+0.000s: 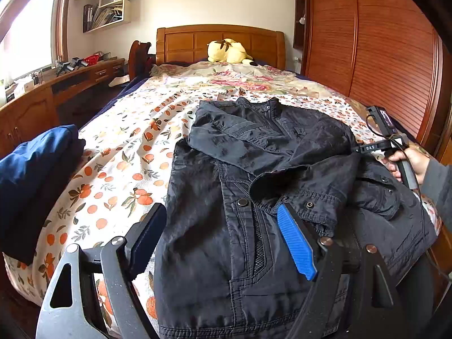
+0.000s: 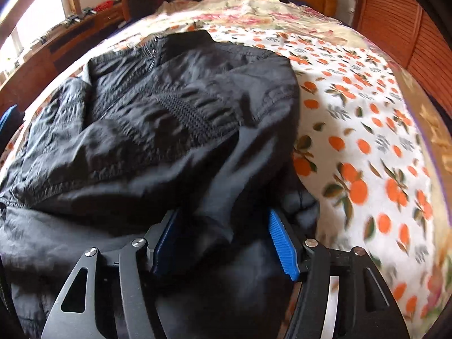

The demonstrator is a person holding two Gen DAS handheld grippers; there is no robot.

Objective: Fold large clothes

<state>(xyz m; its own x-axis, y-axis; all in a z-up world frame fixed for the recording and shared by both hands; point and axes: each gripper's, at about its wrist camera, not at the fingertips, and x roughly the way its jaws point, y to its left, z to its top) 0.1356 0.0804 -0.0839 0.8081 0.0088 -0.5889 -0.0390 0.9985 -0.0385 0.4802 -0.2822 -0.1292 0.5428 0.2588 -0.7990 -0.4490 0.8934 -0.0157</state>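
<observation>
A black jacket [image 1: 254,169] lies on the bed with both sleeves folded in across its front. My left gripper [image 1: 223,220] is open, its jaws wide apart over the jacket's lower left front; the fabric lies between them, not clamped. My right gripper [image 2: 223,226] is open at the jacket's [image 2: 158,118] right side, with a fold of black fabric lying loosely between its blue pads [image 2: 282,243]. The right gripper also shows in the left wrist view [image 1: 364,149], held by a hand at the jacket's right edge.
The bed sheet [image 1: 127,147] has an orange fruit print. A folded dark blue garment [image 1: 36,175] lies at the bed's left edge. A yellow plush toy [image 1: 228,50] sits by the wooden headboard. A wooden wardrobe [image 1: 381,50] stands right; a desk [image 1: 56,90] stands left.
</observation>
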